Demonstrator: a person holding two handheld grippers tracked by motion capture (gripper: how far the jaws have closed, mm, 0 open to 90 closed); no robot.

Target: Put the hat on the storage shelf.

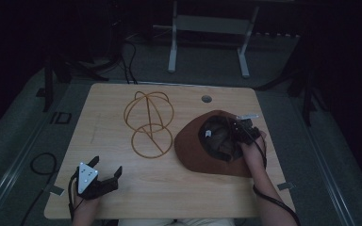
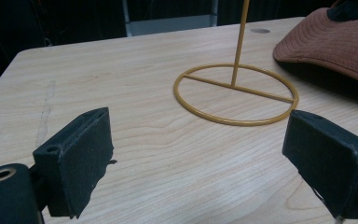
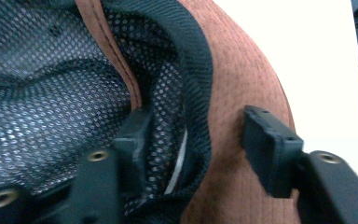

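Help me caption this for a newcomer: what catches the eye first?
A brown hat lies upside down on the right of the table, its dark mesh lining exposed, with the right gripper open astride its rim. Left of it stands a yellow wire hat stand; the left gripper waits open near the front-left corner.

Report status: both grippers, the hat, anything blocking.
Left gripper open, idle near table edge. Right gripper open, straddling brown hat inner band. Wire hat stand beside it, unobstructed.

Room dim, far side nearly black. Light wood table with a round grommet near its far edge stands on grey carpet. White metal frame legs beyond; black cables trail across the floor.
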